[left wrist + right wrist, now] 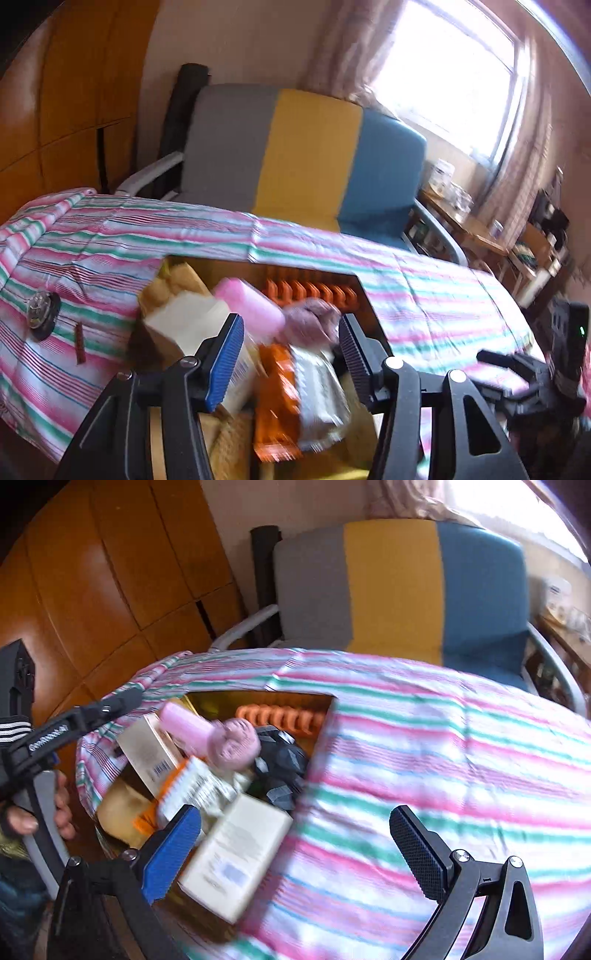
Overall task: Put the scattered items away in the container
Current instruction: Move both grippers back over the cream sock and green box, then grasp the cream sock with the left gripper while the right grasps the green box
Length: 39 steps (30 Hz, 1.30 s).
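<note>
A cardboard box [364,295] [327,716] sits on a striped bedspread and holds several items: a pink bottle [251,306] [184,723], orange clips [314,290] [280,714], a pink cloth roll [234,746], white cartons [184,325] [236,853] and an orange packet [277,398]. My left gripper [291,358] is open just above the box contents, nothing between its fingers. My right gripper [299,856] is open over the box's near right corner, the large white carton beside its blue finger [173,853]. A round black gadget [42,308] and a small brown bar [79,343] lie on the bedspread left of the box.
The striped bedspread [443,295] [443,757] covers the surface. A grey, yellow and blue chair [306,155] [399,587] stands behind it. A wooden wardrobe [62,92] is at left, a cluttered side table [469,218] at right.
</note>
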### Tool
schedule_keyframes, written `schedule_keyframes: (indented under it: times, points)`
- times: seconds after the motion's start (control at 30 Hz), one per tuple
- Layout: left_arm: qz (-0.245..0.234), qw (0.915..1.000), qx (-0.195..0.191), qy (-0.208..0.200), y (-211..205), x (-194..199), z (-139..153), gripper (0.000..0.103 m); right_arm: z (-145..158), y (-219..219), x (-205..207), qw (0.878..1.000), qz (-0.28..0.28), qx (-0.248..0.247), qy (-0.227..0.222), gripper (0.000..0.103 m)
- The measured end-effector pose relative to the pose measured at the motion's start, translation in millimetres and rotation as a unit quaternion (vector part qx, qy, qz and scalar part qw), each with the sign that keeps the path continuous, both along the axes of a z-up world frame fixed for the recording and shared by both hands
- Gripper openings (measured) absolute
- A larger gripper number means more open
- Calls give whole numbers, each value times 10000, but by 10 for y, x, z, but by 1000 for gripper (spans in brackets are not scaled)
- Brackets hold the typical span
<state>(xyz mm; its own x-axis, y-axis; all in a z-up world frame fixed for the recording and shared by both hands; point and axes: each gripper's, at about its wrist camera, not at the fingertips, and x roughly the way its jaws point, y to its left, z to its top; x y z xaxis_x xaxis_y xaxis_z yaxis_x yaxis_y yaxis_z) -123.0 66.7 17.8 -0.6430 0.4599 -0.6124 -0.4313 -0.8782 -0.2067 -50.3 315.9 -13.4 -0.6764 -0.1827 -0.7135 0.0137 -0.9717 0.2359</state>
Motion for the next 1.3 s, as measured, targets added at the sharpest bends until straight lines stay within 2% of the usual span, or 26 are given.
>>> schedule_keyframes:
  times: [0.13,0.23,0.43,0.63,0.77,0.93,1.1,1.13,1.23,1.3]
  points:
    - [-870,9961,-18,-119,351,459,-90,55,-125,544,558,9977,-647,-141,-137,103]
    - [-1537,9873,-22,-397,746,734,-221,55,-169,1026,1013,9912,-1294,-248,-153,103]
    - [-2629,9607,-373,-812,1640,1237,-521,55,-309,1898,1874,9619,-2674,-537,-200,103]
    - [-3396,9327,-833,-887,2285,1648,-685,55,-452,2368,2440,9354,-3470,-646,-212,103]
    - [-3518,9266,-969,-904,2589,1687,-739,55,-542,2560,2572,9253,-3715,-731,-197,103]
    - [-3633,9212,-1073,-889,2867,1674,-775,56,-530,2822,2512,9202,-3884,-469,-115,103]
    - [-3744,9164,-1155,-822,3050,1674,-845,57,-403,3302,2369,8955,-4449,-123,74,103]
    - [-3762,9160,-1168,-764,3084,1678,-851,58,-403,3421,2317,8907,-4544,-134,29,102]
    - [-3826,9142,-1184,-622,3164,1663,-846,60,-428,3740,2121,8832,-4687,-116,-116,87]
    - [-3851,9136,-1182,-549,3215,1634,-832,61,-478,3934,1997,8740,-4852,-40,-273,86]
